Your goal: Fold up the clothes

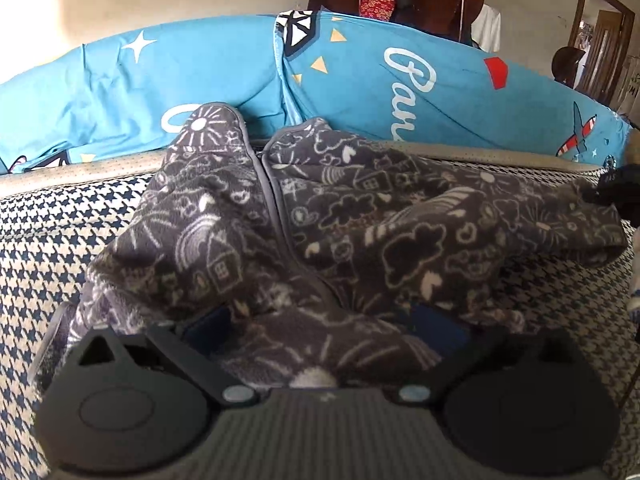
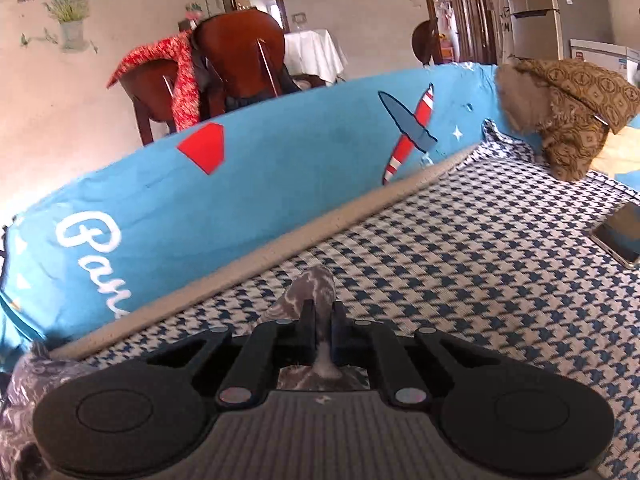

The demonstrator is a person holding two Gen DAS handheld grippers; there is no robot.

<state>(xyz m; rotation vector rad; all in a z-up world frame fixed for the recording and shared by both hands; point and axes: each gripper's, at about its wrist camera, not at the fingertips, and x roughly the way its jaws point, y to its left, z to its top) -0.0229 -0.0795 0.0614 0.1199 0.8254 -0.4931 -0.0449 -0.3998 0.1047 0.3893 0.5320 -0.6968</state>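
Houndstooth bed cover point(image 2: 460, 248) backed by a blue printed cushion point(image 1: 120, 88), grey doodle-print fleece garment point(image 1: 320, 216) crumpled on the cover, left gripper point(image 1: 320, 332) spread wide with fleece heaped between its fingers, right gripper point(image 2: 322, 326) pinching a fleece fold

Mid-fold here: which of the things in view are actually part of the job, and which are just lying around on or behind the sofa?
Part of the job:
- grey patterned fleece garment
- left tool, fleece bunched between its fingers
- right tool, shut on a fleece corner

Lying about:
- phone on the houndstooth cover
- brown patterned cushion
- red floral cloth over a wooden chair
- blue printed backrest cover
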